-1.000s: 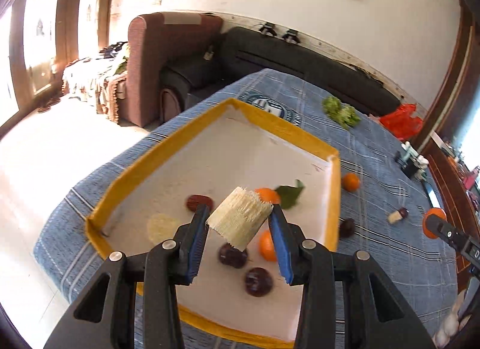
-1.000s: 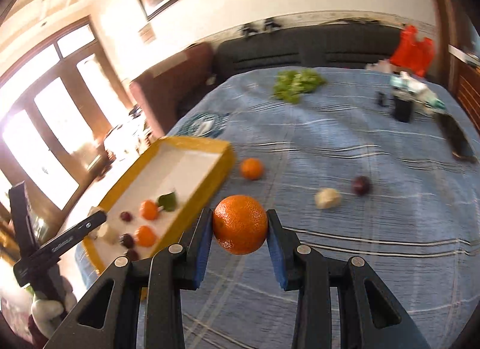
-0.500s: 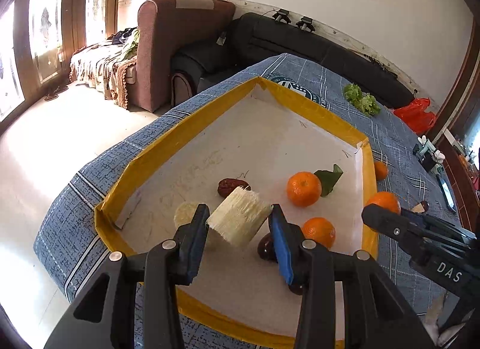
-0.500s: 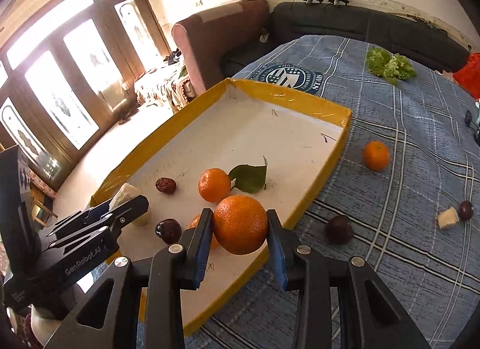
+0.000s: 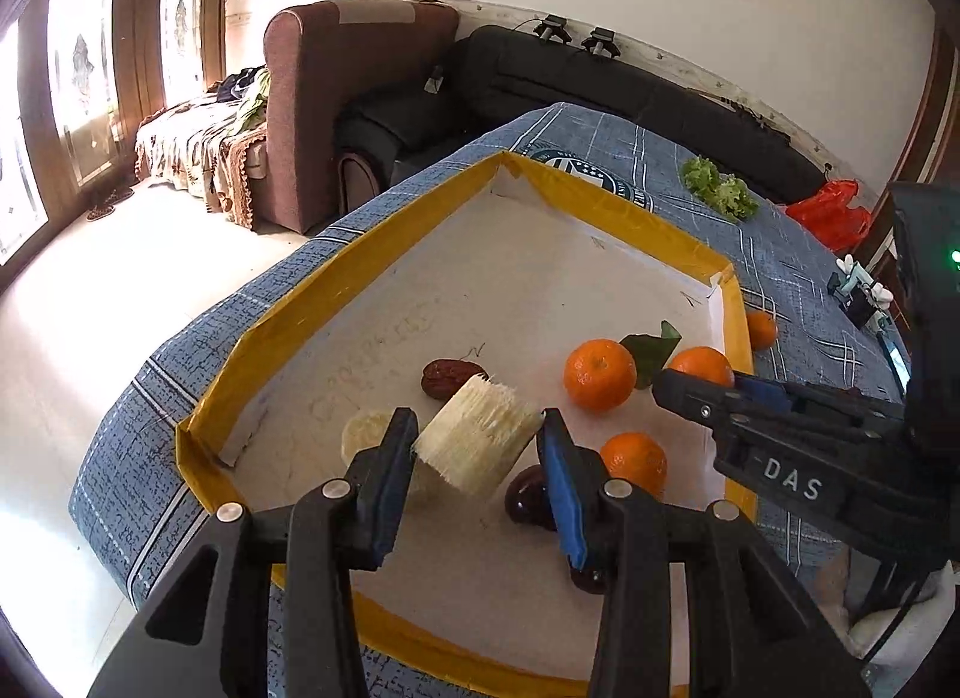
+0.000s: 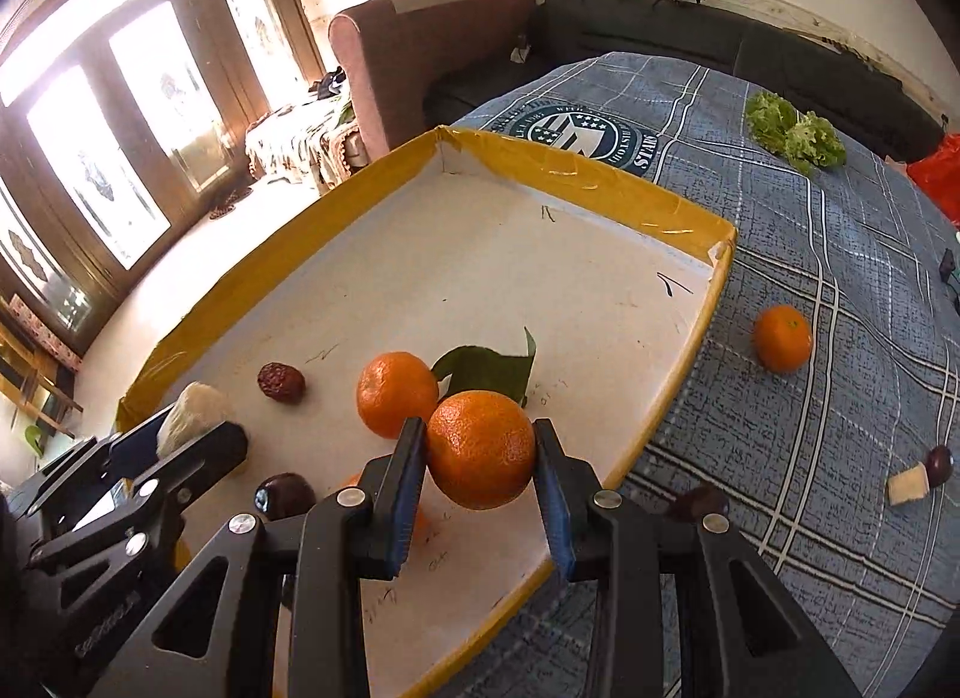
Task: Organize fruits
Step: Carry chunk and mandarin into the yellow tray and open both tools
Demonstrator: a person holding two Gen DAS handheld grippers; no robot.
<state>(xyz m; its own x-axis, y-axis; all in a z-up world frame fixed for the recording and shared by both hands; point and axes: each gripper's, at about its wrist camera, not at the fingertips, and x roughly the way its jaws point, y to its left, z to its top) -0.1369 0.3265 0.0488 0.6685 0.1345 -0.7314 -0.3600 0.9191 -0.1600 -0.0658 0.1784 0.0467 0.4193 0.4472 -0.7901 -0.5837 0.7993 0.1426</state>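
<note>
My left gripper [image 5: 477, 449] clamps a sugarcane piece [image 5: 480, 437] and my right gripper [image 6: 480, 458] an orange [image 6: 481, 446], both above the yellow-rimmed tray [image 6: 600, 173]. Risk: releasing from height, the orange may roll into neighbouring fruit or over the low rim.

The right gripper [image 5: 696, 383], seen from the left wrist camera to the right of the jaws, bears the white letters "DAS" on its black side. Ahead of the right jaws, the blue tablecloth [image 6: 840, 290] carries a round emblem [image 6: 579, 137] whose rim shows "STARS"; its other words are too small to read. Lettering on the left gripper [image 6: 198, 428] is too dark to read.
</note>
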